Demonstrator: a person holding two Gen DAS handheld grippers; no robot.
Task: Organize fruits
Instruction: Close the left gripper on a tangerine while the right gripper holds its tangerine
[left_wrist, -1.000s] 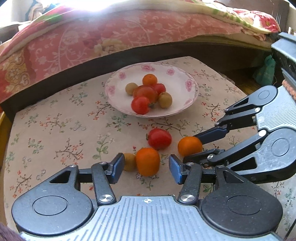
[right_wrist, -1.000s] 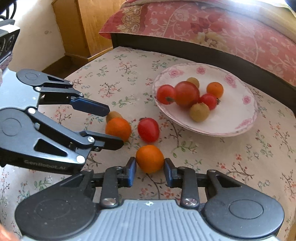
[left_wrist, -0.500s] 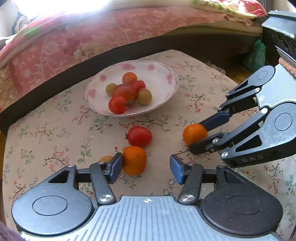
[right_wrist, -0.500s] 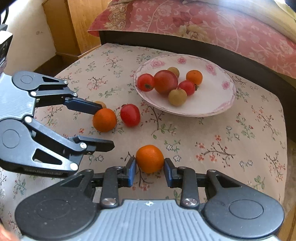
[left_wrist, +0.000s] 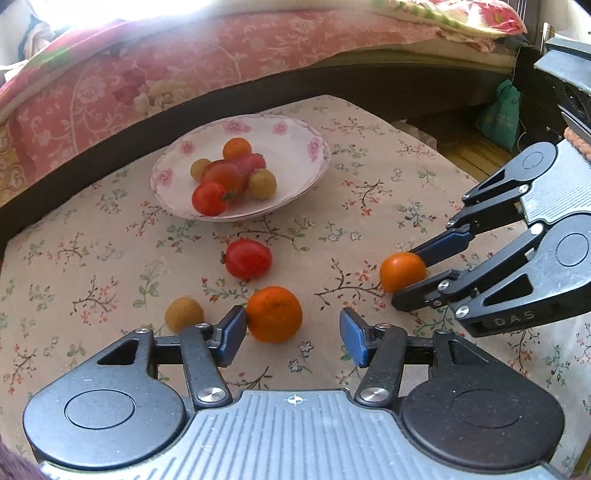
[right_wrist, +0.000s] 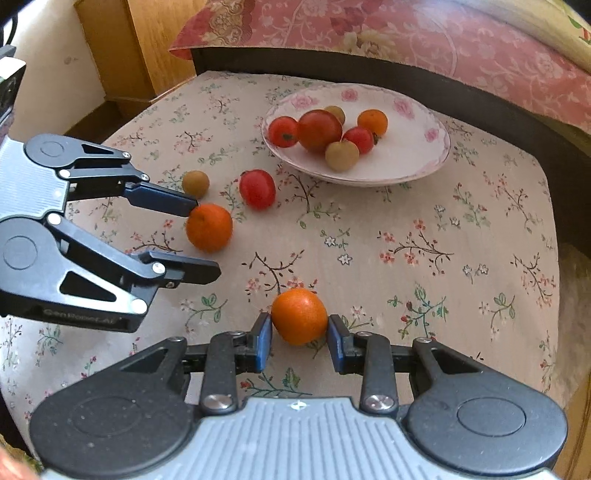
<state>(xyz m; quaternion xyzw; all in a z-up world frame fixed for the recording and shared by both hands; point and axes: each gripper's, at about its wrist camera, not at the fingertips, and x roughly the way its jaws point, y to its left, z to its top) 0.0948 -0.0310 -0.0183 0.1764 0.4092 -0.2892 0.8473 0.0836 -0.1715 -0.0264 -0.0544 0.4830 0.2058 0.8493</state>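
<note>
Wooden cabinet (right_wrist: 122, 48) appears only from right wrist.

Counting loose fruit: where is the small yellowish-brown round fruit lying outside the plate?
Left-wrist view, lower left: the small yellowish-brown round fruit lies on the floral cloth, left of the big orange.

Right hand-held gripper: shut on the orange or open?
Shut on it. In the right wrist view both pads of the right hand-held gripper press the sides of the orange.
</note>
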